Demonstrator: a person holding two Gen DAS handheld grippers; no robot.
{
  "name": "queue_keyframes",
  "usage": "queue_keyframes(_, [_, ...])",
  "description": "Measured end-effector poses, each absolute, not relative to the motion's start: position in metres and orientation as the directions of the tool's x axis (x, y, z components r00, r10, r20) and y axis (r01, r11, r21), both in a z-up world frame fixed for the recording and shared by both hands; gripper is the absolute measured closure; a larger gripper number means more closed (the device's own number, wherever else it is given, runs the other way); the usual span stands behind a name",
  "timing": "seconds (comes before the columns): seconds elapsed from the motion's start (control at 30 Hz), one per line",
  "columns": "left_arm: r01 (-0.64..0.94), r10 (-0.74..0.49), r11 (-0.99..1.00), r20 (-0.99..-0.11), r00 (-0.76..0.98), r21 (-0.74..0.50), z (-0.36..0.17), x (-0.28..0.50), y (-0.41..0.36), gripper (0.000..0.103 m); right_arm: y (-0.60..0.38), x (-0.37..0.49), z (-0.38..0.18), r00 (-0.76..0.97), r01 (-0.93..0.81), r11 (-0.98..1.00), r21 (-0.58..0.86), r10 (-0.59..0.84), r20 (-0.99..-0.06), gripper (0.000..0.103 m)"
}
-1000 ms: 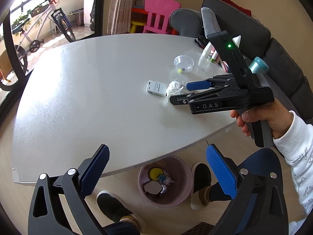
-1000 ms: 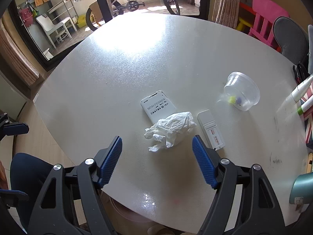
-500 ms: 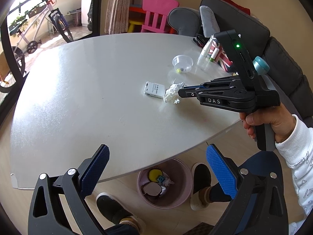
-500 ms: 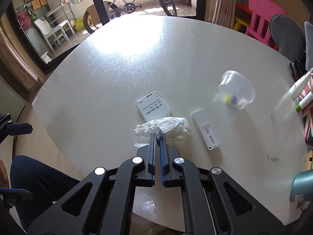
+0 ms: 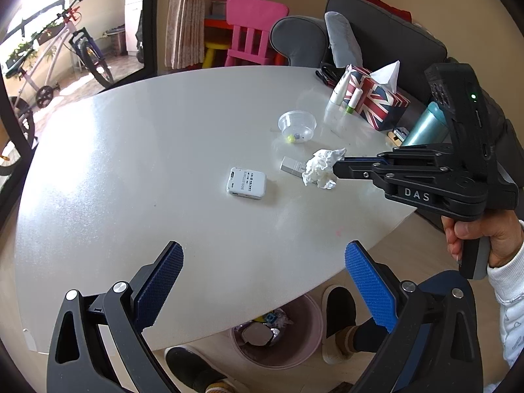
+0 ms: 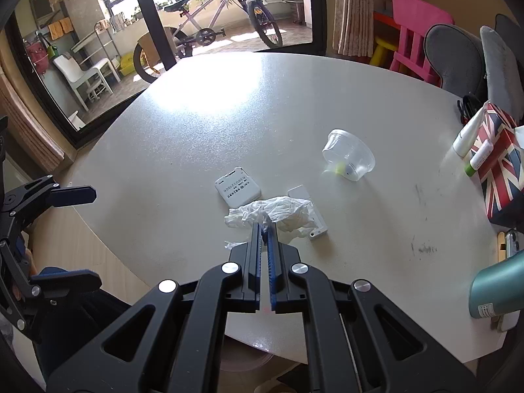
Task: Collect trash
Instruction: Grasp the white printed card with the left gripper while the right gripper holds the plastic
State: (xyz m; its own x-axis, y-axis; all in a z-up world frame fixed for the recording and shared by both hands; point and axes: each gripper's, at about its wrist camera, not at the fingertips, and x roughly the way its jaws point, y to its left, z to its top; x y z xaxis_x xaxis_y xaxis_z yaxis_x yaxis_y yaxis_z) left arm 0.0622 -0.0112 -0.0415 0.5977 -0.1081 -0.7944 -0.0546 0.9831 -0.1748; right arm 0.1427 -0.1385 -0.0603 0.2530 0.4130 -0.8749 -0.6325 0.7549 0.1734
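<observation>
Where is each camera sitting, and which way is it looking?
Left wrist view: sits on the left claw, looking down over the white table; shows its open blue pads, the right claw pinching the crumpled tissue, a hand, shoes and the pink bin.
Right wrist view: sits on the right claw, looking across the table toward the bicycle; shows its shut pads on the tissue, and the left claw at the picture's left edge.
Both share: table, tissue, white box, clear cup, flag tissue box.
</observation>
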Motion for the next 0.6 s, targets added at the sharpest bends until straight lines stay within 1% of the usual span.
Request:
queue_keyframes(0.37, [-0.033,-0.101,0.989,-0.816,0.568,-0.146,-0.05,0.106,-0.01,0.008,-0.167,0.148,-0.052,0.272,-0.607,0.775,0.175,0.41,-0.87,0.1])
queue_keyframes(0.6, [-0.027,-0.111,0.989,-0.842,0.528,-0.147,-0.059,0.133,-0.006,0.008,-0.173,0.149,-0.051,0.277,-0.6,0.781,0.174,0.406,-0.871,0.1])
